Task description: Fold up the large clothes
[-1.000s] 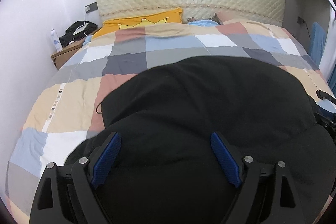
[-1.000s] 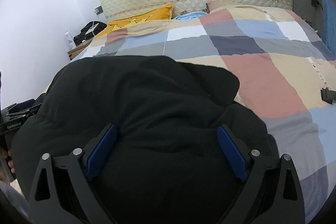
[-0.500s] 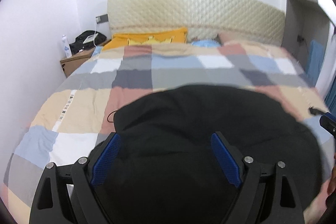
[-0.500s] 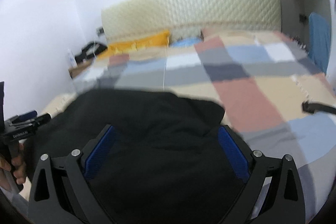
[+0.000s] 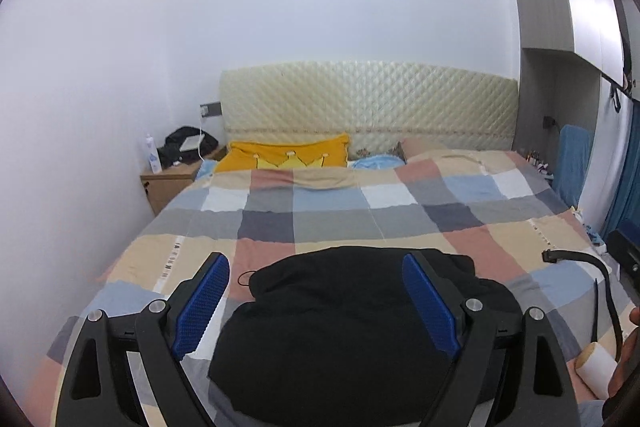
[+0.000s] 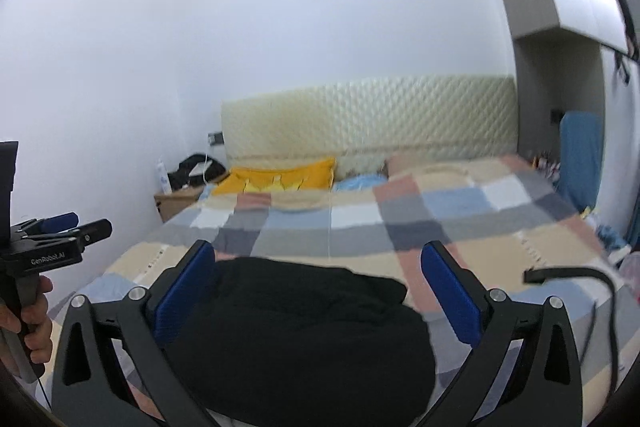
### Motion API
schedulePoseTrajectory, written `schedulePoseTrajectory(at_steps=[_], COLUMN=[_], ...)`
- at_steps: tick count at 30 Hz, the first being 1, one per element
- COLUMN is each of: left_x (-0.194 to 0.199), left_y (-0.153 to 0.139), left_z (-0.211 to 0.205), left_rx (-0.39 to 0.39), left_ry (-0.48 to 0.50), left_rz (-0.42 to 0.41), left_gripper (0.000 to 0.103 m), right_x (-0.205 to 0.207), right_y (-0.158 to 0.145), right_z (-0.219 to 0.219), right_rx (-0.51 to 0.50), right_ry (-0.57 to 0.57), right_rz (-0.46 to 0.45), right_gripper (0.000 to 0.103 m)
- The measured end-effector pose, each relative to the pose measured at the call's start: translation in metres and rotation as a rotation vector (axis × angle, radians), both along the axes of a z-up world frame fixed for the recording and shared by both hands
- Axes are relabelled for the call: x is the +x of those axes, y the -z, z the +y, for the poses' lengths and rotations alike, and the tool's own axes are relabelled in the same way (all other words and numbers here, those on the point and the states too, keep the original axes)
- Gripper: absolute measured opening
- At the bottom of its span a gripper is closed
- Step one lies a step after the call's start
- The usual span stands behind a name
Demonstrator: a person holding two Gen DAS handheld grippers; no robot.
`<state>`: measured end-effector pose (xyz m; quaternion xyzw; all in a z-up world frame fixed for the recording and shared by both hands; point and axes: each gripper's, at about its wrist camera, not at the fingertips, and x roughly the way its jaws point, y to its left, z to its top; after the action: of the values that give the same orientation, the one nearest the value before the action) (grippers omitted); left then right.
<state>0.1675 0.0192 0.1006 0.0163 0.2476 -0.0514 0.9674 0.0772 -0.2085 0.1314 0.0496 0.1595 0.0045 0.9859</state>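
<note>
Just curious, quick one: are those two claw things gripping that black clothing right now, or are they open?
Left gripper: open, holding nothing, above the black garment.
Right gripper: open, holding nothing.

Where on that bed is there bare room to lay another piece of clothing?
The checked quilt lies bare from the black garment up to the yellow pillow, and along the strip on the wall side of the garment. The near end is crowded: the garment, both open grippers above it, and a black cable at the right edge.

Both views headboard-ward, bed (image 5: 360, 211) shared
</note>
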Motion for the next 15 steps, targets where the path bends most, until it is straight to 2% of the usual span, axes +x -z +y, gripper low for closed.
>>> schedulePoseTrajectory(at_steps=[3,8,15], left_x=[-0.024,-0.058,-0.094], left_y=[-0.017,-0.036,-0.025], left_z=[0.003,0.006,0.009], left_rx=[-0.012,-0.063,-0.11], left_ry=[-0.017,0.021,0.059], left_rz=[-0.015,-0.008,0.024], left_gripper=[0.089,0.089,0.09], right_x=[-0.022,-0.051,-0.088], right_y=[-0.013,-0.02,-0.018], right_z=[0.007,0.018,0.032], right_rx=[0.005,0.018,0.015], right_ry=[-0.024,-0.04,-0.028], right_rz=[-0.001,0.009,-0.029], right_gripper=[0.103,0.103,0.103])
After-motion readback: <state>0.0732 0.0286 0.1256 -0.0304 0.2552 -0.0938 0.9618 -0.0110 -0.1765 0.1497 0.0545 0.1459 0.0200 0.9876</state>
